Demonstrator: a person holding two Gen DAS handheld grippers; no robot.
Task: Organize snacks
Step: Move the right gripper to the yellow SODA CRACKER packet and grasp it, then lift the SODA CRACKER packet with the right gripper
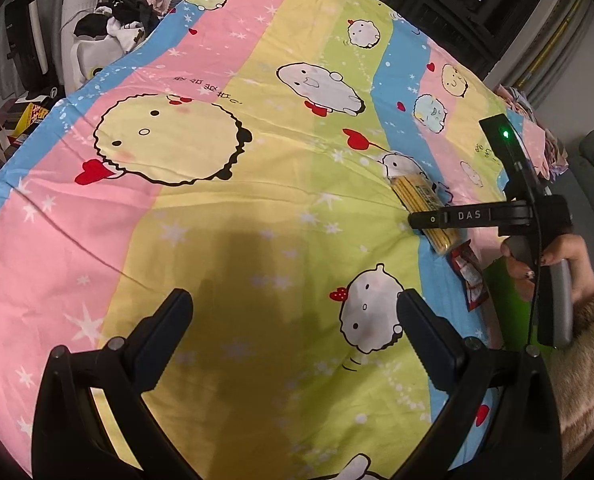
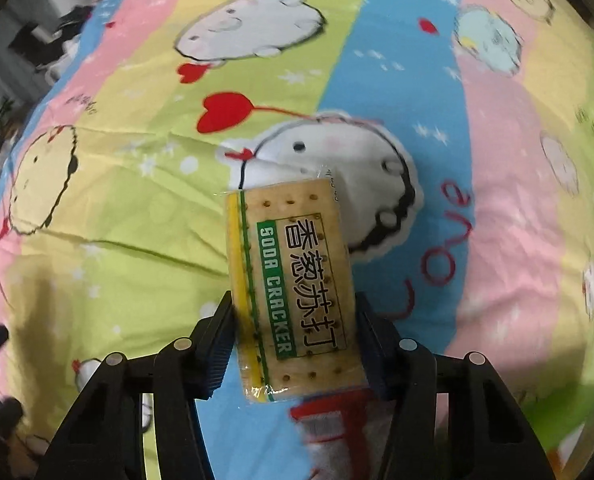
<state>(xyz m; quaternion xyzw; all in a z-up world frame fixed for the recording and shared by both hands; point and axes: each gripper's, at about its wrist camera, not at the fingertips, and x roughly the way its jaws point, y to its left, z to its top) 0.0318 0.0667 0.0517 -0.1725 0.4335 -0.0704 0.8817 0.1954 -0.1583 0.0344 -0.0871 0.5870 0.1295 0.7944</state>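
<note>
**Op:** Two grippers up. My right gripper (image 2: 295, 344) has its pads against both long sides of the soda cracker pack (image 2: 293, 292), clamped on it. Pack lies flat on the striped cartoon bedsheet (image 2: 137, 200), over a white character print.

**Eng:** Left?

**Op:** Left gripper (image 1: 295, 320) has jaws wide apart, nothing between them, over bare sheet. Red snack packet (image 1: 471, 276) sits just near of the crackers, right side.
</note>
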